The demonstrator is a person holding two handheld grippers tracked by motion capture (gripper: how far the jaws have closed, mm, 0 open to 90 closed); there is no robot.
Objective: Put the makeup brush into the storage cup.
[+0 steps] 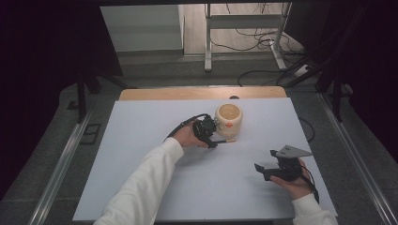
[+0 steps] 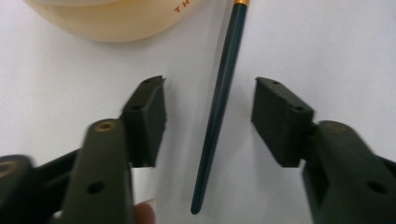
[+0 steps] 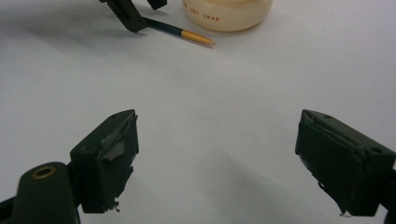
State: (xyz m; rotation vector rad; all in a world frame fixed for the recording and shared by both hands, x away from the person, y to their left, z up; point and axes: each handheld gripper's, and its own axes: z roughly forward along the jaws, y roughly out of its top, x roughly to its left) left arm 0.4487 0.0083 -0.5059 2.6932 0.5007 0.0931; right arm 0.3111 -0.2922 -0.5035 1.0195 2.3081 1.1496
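between your left gripper [image 2: 210, 100] pads lies the slim dark teal brush handle [image 2: 219, 109], untouched, jaws half open, pointing toward the cream ceramic pot [image 2: 116, 21].

Bare white table [image 1: 141, 154] is lying open across the left and lower middle of the high view; the cream jar [image 1: 228, 120] (upper centre) is blocking passage there.
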